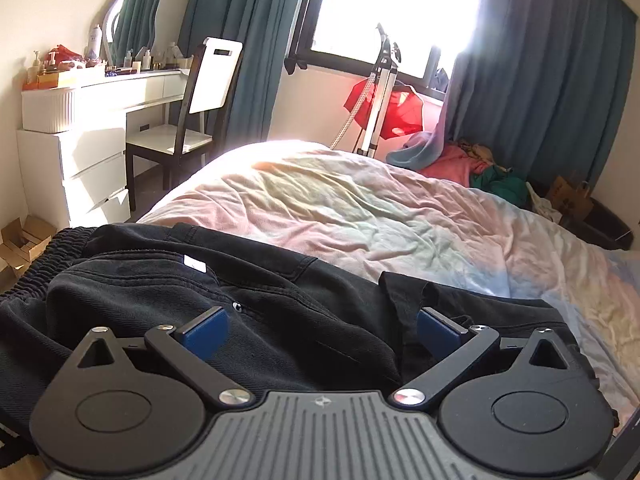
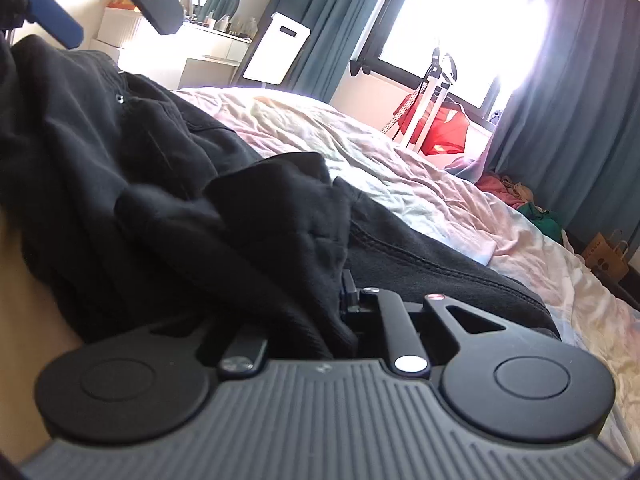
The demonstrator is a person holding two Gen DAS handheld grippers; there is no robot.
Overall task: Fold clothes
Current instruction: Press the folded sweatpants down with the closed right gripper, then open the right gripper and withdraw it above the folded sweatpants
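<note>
A pair of black trousers (image 1: 168,288) with an elastic waistband lies bunched on the near edge of the bed (image 1: 360,208). My left gripper (image 1: 322,332) is open, its blue pads (image 1: 208,332) just above the dark cloth, holding nothing. In the right wrist view the same trousers (image 2: 160,168) are heaped to the left. My right gripper (image 2: 340,300) is shut on a fold of the black trousers, which drapes over its left finger and hides it. The left gripper (image 2: 104,4) shows at the upper left of that view.
The bed has a crumpled pastel sheet. A white dresser (image 1: 92,132) and chair (image 1: 192,120) stand to the left. A garment steamer (image 1: 380,92) with red cloth stands under the window. A heap of coloured clothes (image 1: 472,164) and paper bags (image 1: 572,196) lie at the far right.
</note>
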